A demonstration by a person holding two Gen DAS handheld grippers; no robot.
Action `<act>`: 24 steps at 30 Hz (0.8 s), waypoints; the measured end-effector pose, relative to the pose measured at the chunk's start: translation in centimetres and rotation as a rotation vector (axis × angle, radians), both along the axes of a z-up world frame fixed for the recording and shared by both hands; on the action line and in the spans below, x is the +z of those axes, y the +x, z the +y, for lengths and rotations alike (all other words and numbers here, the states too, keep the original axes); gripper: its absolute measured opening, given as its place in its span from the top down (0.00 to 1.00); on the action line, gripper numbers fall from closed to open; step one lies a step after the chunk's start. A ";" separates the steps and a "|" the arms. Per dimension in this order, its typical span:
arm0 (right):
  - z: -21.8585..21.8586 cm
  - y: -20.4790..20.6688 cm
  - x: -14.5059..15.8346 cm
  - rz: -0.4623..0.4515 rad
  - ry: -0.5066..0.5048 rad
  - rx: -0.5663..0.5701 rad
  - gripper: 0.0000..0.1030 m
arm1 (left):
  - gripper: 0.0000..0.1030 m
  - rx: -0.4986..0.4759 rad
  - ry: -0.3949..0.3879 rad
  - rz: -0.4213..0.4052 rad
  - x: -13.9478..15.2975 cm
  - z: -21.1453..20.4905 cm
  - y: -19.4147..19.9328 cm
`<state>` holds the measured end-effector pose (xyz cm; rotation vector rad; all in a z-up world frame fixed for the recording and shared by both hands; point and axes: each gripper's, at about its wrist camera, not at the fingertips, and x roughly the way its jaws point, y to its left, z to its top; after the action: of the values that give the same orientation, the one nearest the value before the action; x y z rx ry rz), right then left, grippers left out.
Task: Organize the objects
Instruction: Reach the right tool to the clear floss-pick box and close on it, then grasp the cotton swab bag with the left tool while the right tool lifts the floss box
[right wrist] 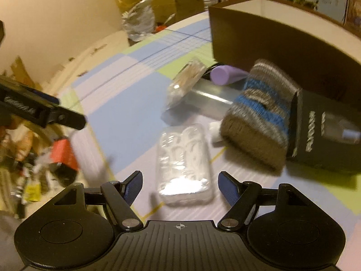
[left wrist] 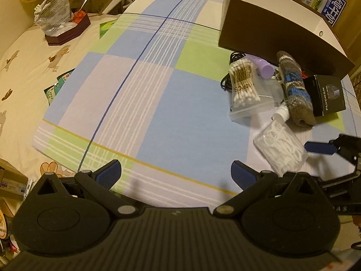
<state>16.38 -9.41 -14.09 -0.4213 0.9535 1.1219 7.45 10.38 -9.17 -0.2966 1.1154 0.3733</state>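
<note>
Our left gripper [left wrist: 176, 171] hangs wide open and empty over the bare middle of the blue, green and lilac checked cloth [left wrist: 158, 103]; open room lies ahead and leftward to the cloth's edge. Clutter crowds the right side, against the dark brown open cardboard box [left wrist: 270, 38]. Our right gripper [right wrist: 180, 186] is spread wide, holding nothing. The clear plastic case of white floss picks [right wrist: 185, 164] lies flat between and just ahead of its blue fingers [right wrist: 133, 187], untouched. Grey-and-blue striped knitted roll [right wrist: 259, 117] sits just right, leaning on a black product carton [right wrist: 327, 131].
</note>
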 end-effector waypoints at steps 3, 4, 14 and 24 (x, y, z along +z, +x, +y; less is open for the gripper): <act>1.0 0.7 0.0 -0.017 -0.008 -0.021 0.30 | 0.01 0.002 0.007 0.002 -0.1 0.0 0.1; 1.5 0.8 -0.1 -0.022 -0.017 -0.021 0.30 | 0.01 0.002 0.009 0.003 -0.2 0.0 0.1; 4.0 0.7 -1.6 -0.038 -0.111 -0.034 0.45 | 0.01 0.006 0.021 0.001 -0.4 -0.4 0.8; 4.0 0.6 -1.7 -0.061 -0.123 0.011 0.47 | 0.01 0.017 0.040 0.009 -0.6 -1.3 1.8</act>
<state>16.94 -5.37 -15.79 -0.5582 0.9708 1.0581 9.23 9.07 -9.78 -0.2691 1.1138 0.4121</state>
